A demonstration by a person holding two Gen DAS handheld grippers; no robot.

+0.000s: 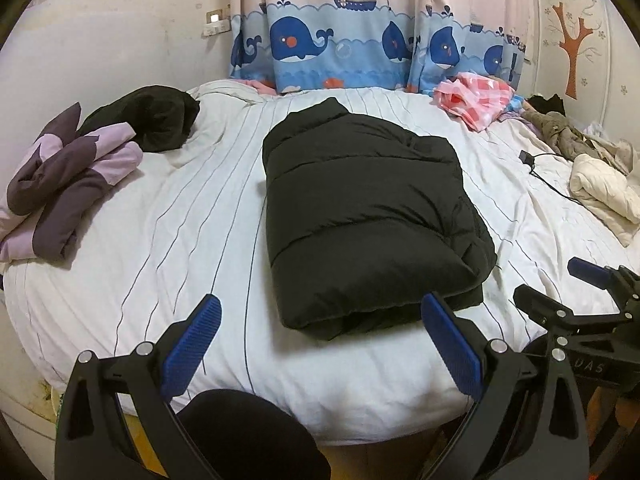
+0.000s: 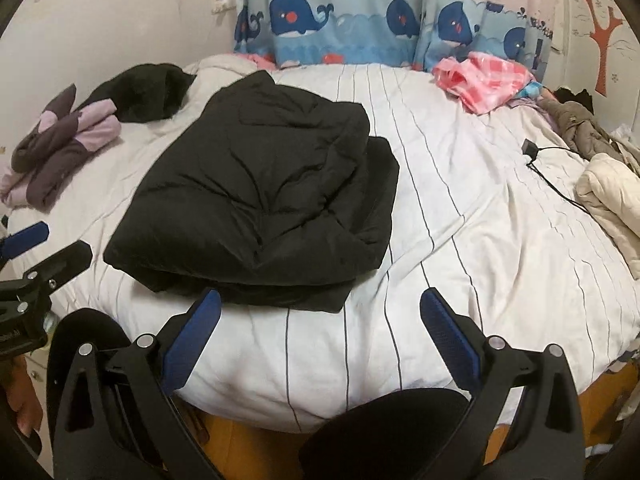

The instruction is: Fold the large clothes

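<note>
While both grippers hang over the near edge of the bed (image 1: 160,216), the black puffer jacket (image 1: 360,216) lies folded into a thick rectangular bundle on the white striped bedcover, just ahead of the jaws. The left gripper (image 1: 320,344) has its jaws spread wide and empty, the blue pads apart; the jacket's near folded edge sits between and slightly beyond the fingertips, with the right-hand pad close beside its corner. The right gripper (image 2: 320,340) is likewise wide apart and holds nothing; from its view the jacket lies ahead and to the left of the jaws, its near hem just beyond the left fingertip.

Further ahead to the left of both jaws, a purple and lilac garment (image 1: 68,184) lies crumpled with another black garment (image 1: 156,116) beside it. Far ahead to the right sits a pink checked cloth (image 1: 476,100), and off to the right a cream padded garment (image 1: 604,192) lies near a black cable with a small plug (image 1: 528,160). A whale-print curtain (image 1: 340,40) hangs beyond the bed.
</note>
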